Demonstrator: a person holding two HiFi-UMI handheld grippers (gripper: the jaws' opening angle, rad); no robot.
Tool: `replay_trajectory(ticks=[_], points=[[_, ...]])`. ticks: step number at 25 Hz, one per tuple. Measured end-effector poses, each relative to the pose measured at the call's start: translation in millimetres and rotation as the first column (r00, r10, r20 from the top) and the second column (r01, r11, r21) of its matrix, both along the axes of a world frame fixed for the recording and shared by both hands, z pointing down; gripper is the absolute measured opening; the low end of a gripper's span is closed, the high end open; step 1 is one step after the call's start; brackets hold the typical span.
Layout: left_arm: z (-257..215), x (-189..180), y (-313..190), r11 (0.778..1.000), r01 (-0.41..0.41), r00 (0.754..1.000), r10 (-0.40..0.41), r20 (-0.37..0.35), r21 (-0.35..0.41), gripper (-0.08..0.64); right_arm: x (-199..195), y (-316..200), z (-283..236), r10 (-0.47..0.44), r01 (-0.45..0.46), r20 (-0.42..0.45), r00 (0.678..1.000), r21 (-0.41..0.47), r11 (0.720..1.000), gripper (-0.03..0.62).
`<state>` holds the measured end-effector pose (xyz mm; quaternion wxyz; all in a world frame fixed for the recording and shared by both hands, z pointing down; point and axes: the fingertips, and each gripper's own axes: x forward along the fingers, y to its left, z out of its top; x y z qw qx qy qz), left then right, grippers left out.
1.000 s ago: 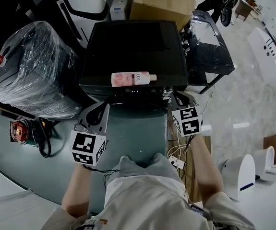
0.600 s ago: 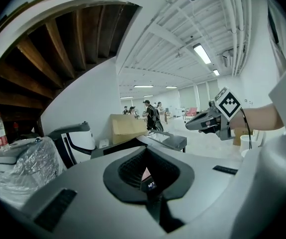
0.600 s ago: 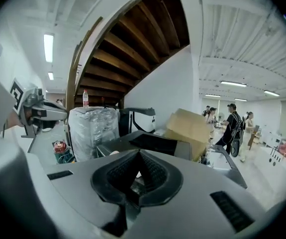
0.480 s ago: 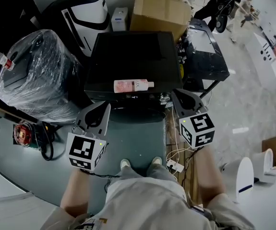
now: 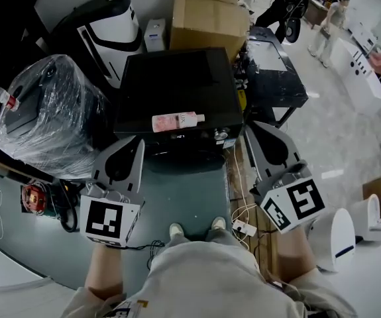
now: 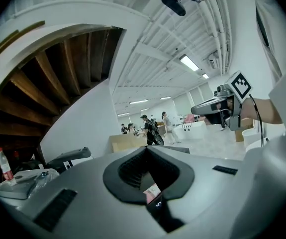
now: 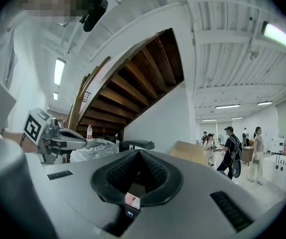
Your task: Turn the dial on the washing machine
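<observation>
**Both tools shut, held short of the washing machine**

The left tool [image 5: 138, 144] and the right tool [image 5: 249, 128] each had their jaws pressed together, with nothing between them. The person's forearms [image 5: 104, 270] reached forward on either side of the body, tips pointed toward the black washing machine [image 5: 177, 85]. The dial [image 5: 222, 135] sat on the front panel by the right corner (a pink bottle [image 5: 175, 121] lay on the lid just left of it). The right tool's tip was near the dial but apart from it.

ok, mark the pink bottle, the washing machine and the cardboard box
pink bottle [image 5: 175, 121], head view, middle of its body
washing machine [image 5: 177, 85], head view, bare black top
cardboard box [image 5: 207, 15], head view, its top face
</observation>
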<state>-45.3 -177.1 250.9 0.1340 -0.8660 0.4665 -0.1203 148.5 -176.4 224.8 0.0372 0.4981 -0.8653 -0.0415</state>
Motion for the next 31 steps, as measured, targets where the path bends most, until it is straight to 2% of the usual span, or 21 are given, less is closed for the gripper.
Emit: replay_trajectory(ticks=[2, 5, 12, 16, 22, 31], points=[[-13, 3, 8, 1.0, -0.011, 1.0, 0.011, -0.025, 0.013, 0.018, 0, 14, -13, -0.001, 0.001, 0.003, 1.0, 0.02, 1.0, 0.028], [-39, 6, 20, 1.0, 0.005, 0.994, -0.003, -0.11, 0.021, 0.018, -5, 35, -33, -0.012, 0.011, 0.009, 1.0, 0.066, 0.998, 0.028], [-52, -6, 34, 0.999, 0.017, 0.988, -0.013, -0.151, 0.028, 0.018, -27, 57, -50, -0.069, 0.071, -0.029, 0.997, 0.111, 0.991, 0.028], [-53, -8, 36, 0.999, 0.017, 0.991, -0.011, -0.136, 0.046, 0.018, -34, 57, -45, -0.078, 0.086, -0.071, 0.994, 0.111, 0.99, 0.028], [-48, -7, 38, 0.999, 0.02, 0.99, -0.015, -0.138, 0.031, 0.018, -41, 56, -32, -0.11, 0.119, -0.105, 0.988, 0.078, 0.99, 0.028], [-54, -5, 41, 0.999, 0.012, 0.991, -0.007, -0.136, 0.036, 0.018, -38, 55, -35, -0.1, 0.109, -0.105, 0.989, 0.089, 0.99, 0.028]])
